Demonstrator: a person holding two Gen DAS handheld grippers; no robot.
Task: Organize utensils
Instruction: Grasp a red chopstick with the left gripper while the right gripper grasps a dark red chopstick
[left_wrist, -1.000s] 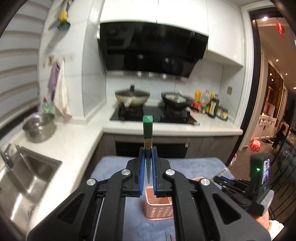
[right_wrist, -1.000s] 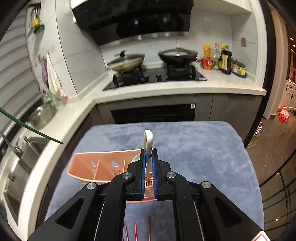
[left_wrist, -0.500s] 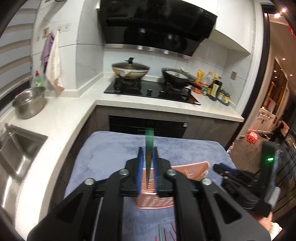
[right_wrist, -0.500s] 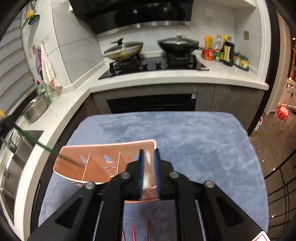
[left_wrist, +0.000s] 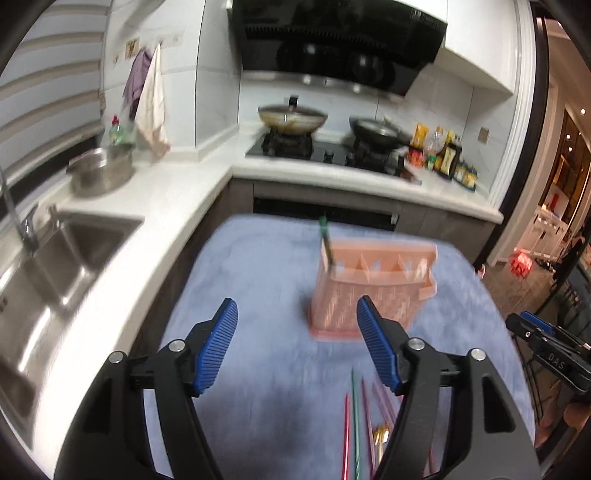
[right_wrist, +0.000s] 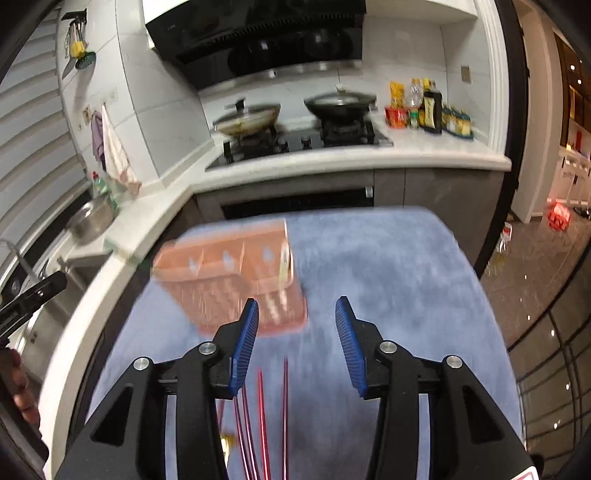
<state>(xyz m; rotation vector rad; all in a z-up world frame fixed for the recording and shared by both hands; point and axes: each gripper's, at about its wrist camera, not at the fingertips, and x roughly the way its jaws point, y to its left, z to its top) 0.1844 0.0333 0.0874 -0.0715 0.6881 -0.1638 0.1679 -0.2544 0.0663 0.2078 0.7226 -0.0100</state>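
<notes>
Both grippers (left (left_wrist: 297, 345), right (right_wrist: 295, 341)) agape above blue cloth (right_wrist: 388, 266)

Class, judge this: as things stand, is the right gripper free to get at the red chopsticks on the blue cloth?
Probably yes: the right gripper is open and empty, the red chopsticks lie uncovered just below it, with the pink caddy farther back.

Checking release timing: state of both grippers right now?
Left gripper: open, holding nothing.
Right gripper: open, holding nothing.

Indoor light, moderately bright; motion blur thruout, esp. pink basket (left_wrist: 373, 291); fisheye bending + dark vignette at edges.
</notes>
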